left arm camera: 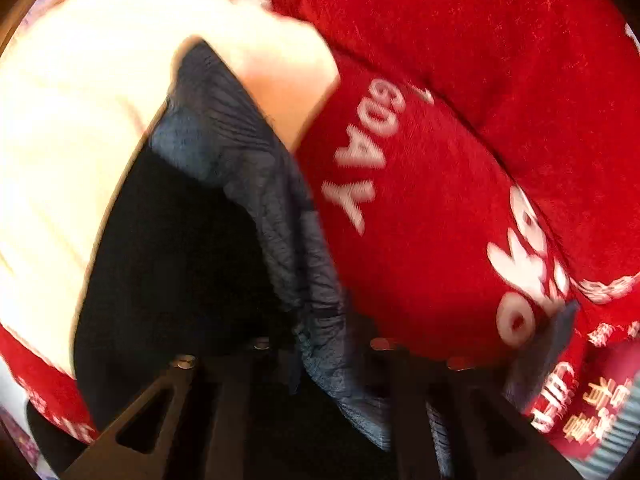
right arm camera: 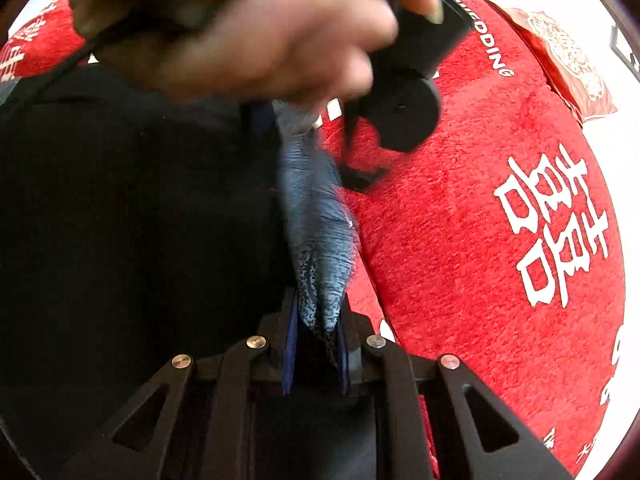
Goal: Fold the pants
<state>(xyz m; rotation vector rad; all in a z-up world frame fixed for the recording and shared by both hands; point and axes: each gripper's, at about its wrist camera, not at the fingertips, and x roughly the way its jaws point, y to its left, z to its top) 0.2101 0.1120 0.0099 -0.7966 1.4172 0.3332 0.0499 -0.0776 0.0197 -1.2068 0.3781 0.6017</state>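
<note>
Pants: one pair of pants (right arm camera: pixel 316 240), dark with a bluish mottled inner side; in the right wrist view a bunched fold of it rises from the middle toward 12 o'clock, and the black cloth fills the side from 7 to 10 o'clock.
Right gripper: the right gripper (right arm camera: pixel 316 344) is closed narrow on the bunched fold of the pants; the cloth goes down between its two fingers.
Left gripper: the left gripper (left arm camera: pixel 320 356) has a strip of the same cloth (left arm camera: pixel 280 216) passing between its fingers, but this view is blurred and dark, so I cannot tell how wide it stands or if it really pinches.
Hand: one bare hand (right arm camera: pixel 256 40), at 12 o'clock in the right wrist view, holds the handle of the other device.
Surface: a red blanket (right arm camera: pixel 500 220) with white characters lies under everything, from 1 to 5 o'clock.
Step, my judgement: both ends of one edge are lifted, to carry it over for a fold.
How to do it well: keep both grips at equal height, keep the edge stretched between them, lay it down flat and line up the edges before opening.
Count: pants one, grippers two, hand seen one, blanket one.
Other: a pale cloth (left arm camera: pixel 80 100) at 10 o'clock in the left wrist view; what it is I cannot tell.
</note>
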